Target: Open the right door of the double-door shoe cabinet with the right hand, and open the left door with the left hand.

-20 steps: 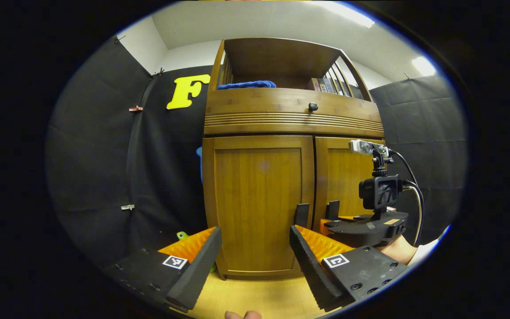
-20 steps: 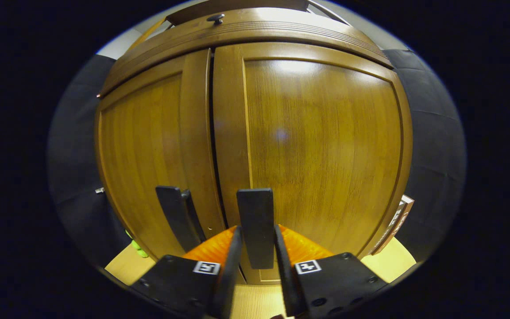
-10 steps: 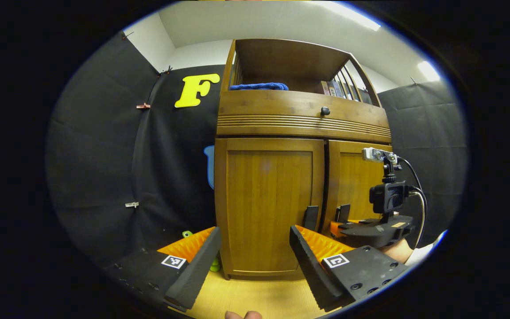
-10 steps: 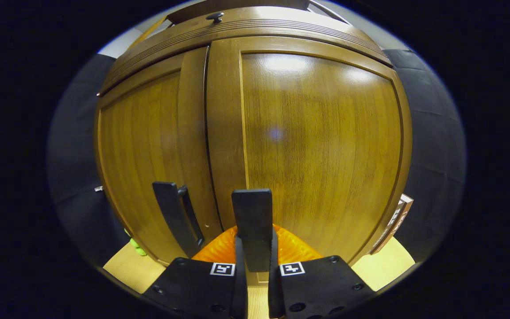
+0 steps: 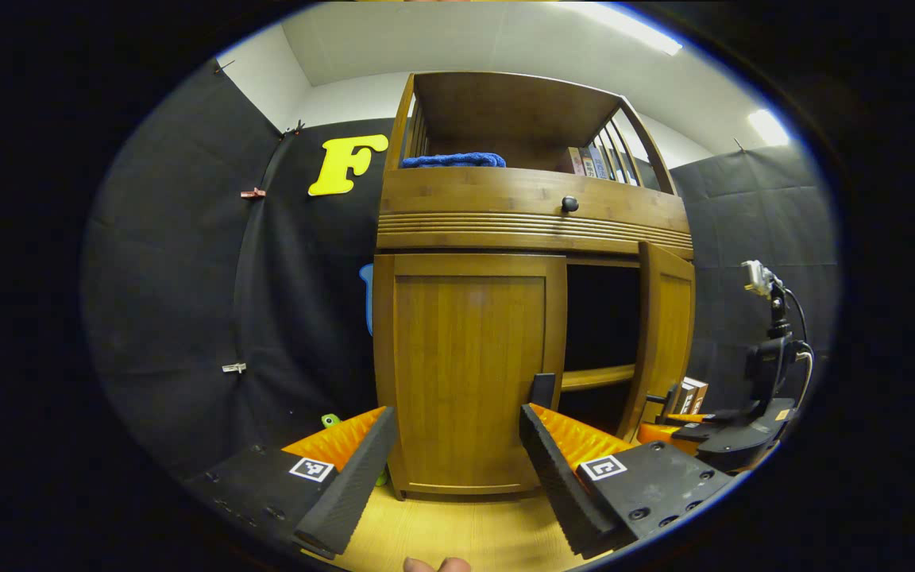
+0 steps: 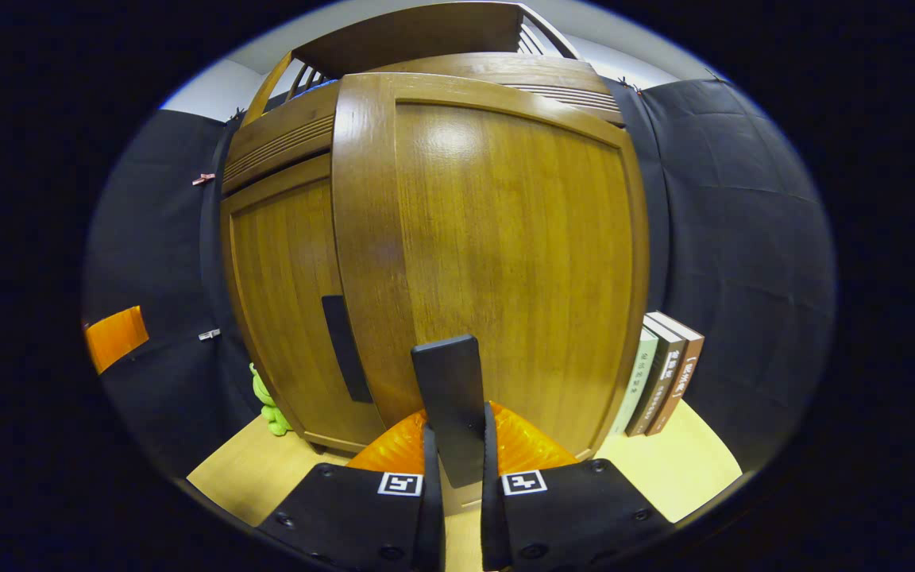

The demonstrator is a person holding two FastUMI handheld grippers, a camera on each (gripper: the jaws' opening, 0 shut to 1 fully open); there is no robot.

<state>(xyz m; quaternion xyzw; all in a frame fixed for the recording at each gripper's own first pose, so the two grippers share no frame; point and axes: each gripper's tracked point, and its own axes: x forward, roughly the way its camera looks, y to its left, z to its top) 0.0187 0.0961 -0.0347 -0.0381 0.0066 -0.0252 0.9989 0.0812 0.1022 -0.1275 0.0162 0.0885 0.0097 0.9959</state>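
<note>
The wooden shoe cabinet (image 5: 533,210) stands ahead in the left gripper view. Its left door (image 5: 465,373) is closed, with a dark vertical handle (image 5: 542,389) at its inner edge. My left gripper (image 5: 453,469) is open, a short way in front of that door, touching nothing. The right door (image 5: 668,342) stands swung outward, showing a dark interior (image 5: 600,318) with a shelf (image 5: 596,376). In the right gripper view my right gripper (image 6: 457,445) is shut on the right door's handle (image 6: 448,389), and the right door (image 6: 505,254) angles out past the left door (image 6: 287,302).
Several books (image 6: 664,373) lean by the cabinet's right side on the wooden floor (image 6: 680,477). A green toy (image 6: 269,401) lies at the cabinet's left foot. A drawer knob (image 5: 569,204) sits above the doors, and a blue cloth (image 5: 453,160) lies on the top shelf.
The right gripper closed on the right door's handle and pulled the door from closed to wide open, moving right. The left gripper stayed open in front of the left door.
</note>
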